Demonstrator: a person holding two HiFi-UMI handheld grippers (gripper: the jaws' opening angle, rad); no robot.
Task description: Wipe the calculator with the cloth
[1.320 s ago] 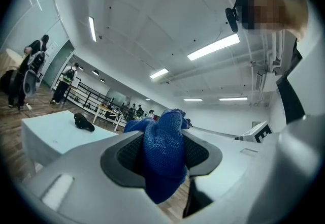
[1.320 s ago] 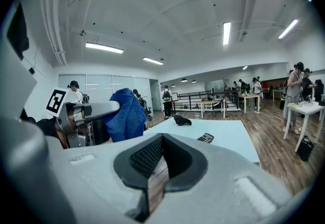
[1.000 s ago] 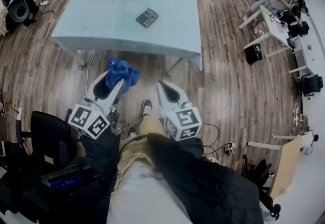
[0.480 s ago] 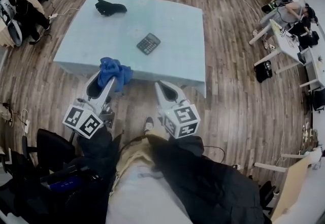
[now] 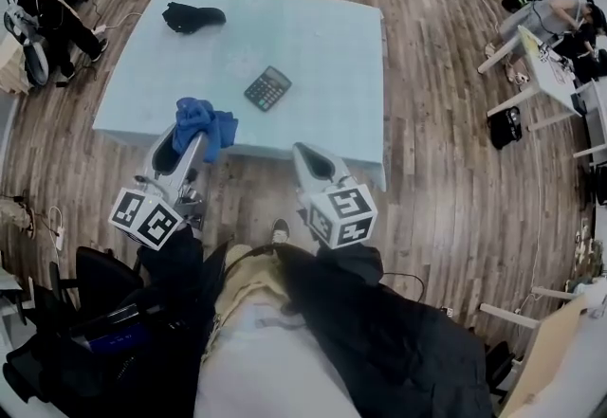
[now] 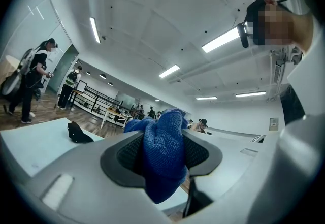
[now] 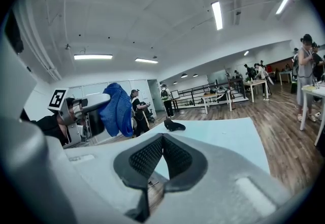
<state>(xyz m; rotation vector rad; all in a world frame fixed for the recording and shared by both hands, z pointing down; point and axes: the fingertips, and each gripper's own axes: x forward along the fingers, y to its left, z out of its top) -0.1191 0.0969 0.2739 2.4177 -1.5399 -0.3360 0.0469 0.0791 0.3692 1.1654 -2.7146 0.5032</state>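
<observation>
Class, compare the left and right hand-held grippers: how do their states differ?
The left hand-held gripper is shut on the blue cloth; the right hand-held gripper is shut on nothing. The cloth holds the left's pads apart; the right's pads meet at their tips. Both are pale grey.

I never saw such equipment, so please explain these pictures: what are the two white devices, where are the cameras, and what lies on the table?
There is no robot: a person near a pale blue table holds a white gripper in each hand. The head view comes from a camera on the person's head, looking down. The two gripper views come from cameras on the grippers. The left gripper is shut on a blue cloth. The right gripper is shut and empty. On the table lie a dark calculator and, near the far left corner, a black thing I cannot identify.
</observation>
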